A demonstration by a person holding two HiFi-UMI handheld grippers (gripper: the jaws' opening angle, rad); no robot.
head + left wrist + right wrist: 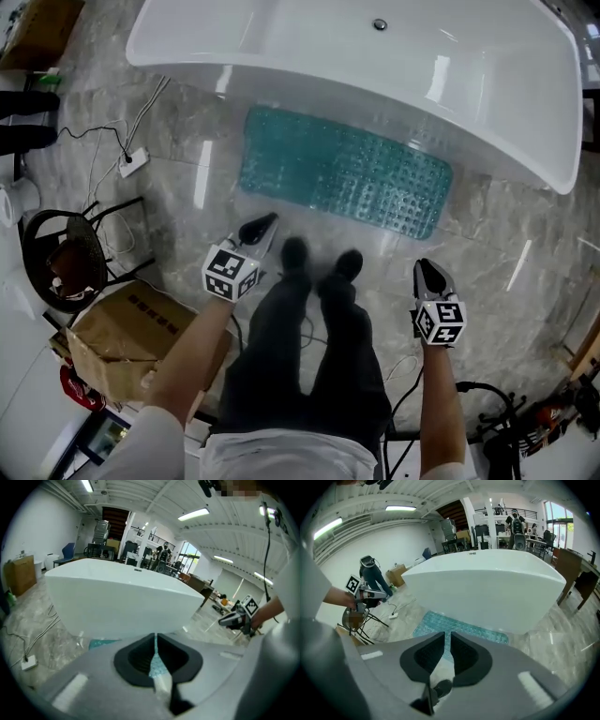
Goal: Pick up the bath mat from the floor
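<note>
The teal, knobbly bath mat point(347, 173) lies flat on the marble floor along the foot of the white bathtub point(375, 75). My left gripper point(262, 225) hovers just short of the mat's near left edge, jaws shut with nothing in them. My right gripper point(427, 269) hangs above the floor a little short of the mat's near right corner; its jaws stand a narrow gap apart and hold nothing. In the left gripper view a strip of mat point(101, 643) shows below the tub point(122, 597). The right gripper view shows the mat point(459, 627) ahead of the jaws.
The person's black shoes point(319, 262) stand just in front of the mat. A cardboard box point(131, 337) and a black wire stool point(66, 258) sit at the left. A white power strip point(133, 161) with cables lies left of the mat. More cables are at the lower right.
</note>
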